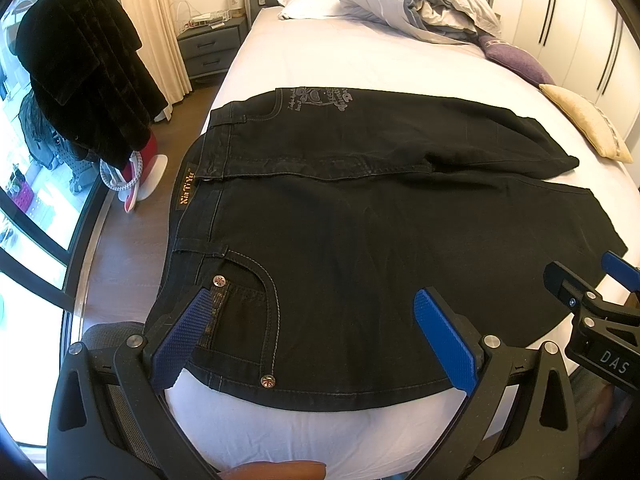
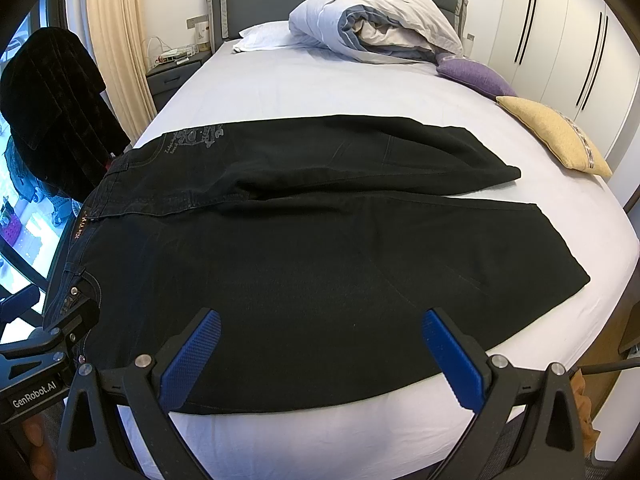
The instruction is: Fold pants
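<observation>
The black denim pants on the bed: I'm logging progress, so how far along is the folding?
Done: the black denim pants lie spread flat across the white bed sheet, waistband left, both legs side by side pointing right. In hand: nothing; the left claw and right claw hang open over the near edge, gripping no cloth. Left: every fold, since no leg is laid over the other.

We are seeing the right gripper cut off by the frame edge; the waistband label and the grey pocket print are reading too small to decipher.
</observation>
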### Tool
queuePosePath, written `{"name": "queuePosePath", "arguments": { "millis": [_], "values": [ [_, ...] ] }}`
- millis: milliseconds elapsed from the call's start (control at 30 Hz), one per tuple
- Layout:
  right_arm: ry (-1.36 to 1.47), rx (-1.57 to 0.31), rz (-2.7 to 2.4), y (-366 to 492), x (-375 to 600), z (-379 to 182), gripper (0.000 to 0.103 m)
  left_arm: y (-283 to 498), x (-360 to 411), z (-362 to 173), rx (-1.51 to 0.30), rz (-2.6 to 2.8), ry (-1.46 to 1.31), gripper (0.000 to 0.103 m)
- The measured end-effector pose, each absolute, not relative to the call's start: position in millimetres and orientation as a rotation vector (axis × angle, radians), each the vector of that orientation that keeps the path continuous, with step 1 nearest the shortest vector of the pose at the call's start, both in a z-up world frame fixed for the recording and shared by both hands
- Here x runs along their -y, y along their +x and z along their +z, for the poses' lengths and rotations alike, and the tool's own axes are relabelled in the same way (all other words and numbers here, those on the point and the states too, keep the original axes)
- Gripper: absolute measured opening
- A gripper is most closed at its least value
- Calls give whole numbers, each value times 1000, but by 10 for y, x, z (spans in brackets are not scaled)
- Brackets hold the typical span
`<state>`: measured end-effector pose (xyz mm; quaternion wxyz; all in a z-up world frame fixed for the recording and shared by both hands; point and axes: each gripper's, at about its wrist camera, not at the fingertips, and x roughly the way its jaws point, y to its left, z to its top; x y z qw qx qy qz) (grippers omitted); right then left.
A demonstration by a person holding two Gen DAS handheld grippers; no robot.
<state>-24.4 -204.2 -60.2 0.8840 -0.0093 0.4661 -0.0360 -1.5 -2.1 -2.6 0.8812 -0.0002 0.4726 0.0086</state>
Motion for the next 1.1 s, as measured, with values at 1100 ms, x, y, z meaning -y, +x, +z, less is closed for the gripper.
{"name": "queuePosePath", "arguments": {
  "millis": [1100],
  "values": [
    [-18, -976, -71, -261, 1995, -659, 103, -28, -9, -74, -994, 9, -28, 103]
  ]
}}
